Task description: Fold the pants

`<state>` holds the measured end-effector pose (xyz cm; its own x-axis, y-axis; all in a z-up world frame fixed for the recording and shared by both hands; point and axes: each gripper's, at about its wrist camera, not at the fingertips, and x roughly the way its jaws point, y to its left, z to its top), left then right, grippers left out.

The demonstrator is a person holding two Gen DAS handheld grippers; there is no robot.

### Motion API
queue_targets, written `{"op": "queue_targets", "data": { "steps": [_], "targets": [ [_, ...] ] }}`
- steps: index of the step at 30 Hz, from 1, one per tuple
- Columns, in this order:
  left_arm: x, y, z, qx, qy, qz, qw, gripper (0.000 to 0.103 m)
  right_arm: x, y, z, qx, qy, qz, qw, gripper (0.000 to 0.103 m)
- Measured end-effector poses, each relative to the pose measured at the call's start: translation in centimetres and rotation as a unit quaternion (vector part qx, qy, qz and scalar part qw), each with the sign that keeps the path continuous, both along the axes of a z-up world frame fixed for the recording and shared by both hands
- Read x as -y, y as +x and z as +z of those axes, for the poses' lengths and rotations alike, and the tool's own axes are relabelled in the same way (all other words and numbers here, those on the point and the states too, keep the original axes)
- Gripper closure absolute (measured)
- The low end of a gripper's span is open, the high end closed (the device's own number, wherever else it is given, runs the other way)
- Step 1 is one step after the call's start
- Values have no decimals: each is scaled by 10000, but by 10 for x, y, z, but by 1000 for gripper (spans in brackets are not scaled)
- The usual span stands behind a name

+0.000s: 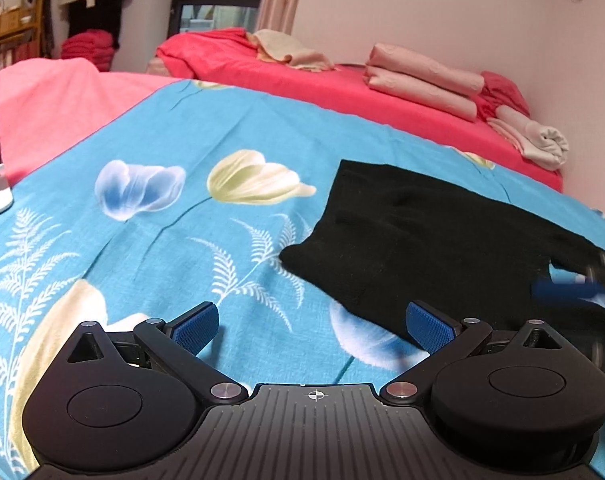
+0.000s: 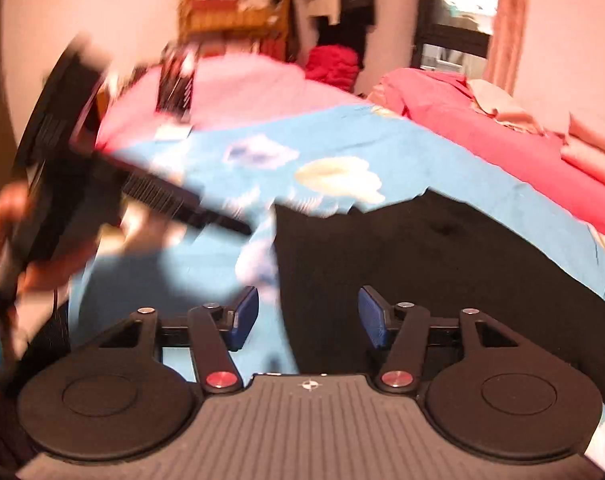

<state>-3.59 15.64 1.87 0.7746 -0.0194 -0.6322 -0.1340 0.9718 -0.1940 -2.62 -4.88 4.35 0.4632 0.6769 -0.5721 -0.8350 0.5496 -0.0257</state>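
Pants (image 1: 422, 240), black, lie on the blue flowered sheet (image 1: 182, 140) of the bed, apparently already folded into a compact shape. Left hand-held gripper (image 1: 314, 330) and right hand-held gripper (image 2: 308, 316) are both spread apart, holding nothing; probably little remains.
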Motion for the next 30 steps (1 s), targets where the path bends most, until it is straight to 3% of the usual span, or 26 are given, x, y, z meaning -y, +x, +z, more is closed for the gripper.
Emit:
{"op": "queue_targets", "data": {
  "steps": [3,7,9,10,13,15,20,22,25,29,30],
  "targets": [
    [8,-2,4,39,26,-100,9999,0,-17,37,12,-61,-177,-30,9998,59],
    [31,-4,8,83,33,-444,9990,0,-64,88,4,-347,-680,253,9968,55],
    [42,-8,7,86,153,-571,9982,0,-95,113,-17,-543,-1198,469,9902,54],
    [46,-11,7,78,219,-602,9979,0,-105,121,-29,-735,-1355,550,9865,58],
    [48,-17,2,3,327,-646,9974,0,-115,123,-39,-778,-1125,614,9887,80],
    [45,-18,0,-36,294,-620,9976,0,-121,121,-39,-705,-1019,548,9908,82],
    [42,-12,-3,-116,115,-543,9984,0,-126,111,-44,-298,-928,403,9944,78],
    [41,-12,-2,-109,60,-551,9984,0,-116,109,-36,-305,-925,381,9945,66],
    [36,-16,7,-20,40,-519,9986,0,-79,112,-16,-670,-347,191,9970,47],
    [24,-13,25,146,174,-324,9992,0,-43,94,-18,-786,-393,-99,9961,53],
    [22,-9,32,188,193,-285,9992,0,-38,85,-25,-872,-488,-54,9950,63]
  ]
}}
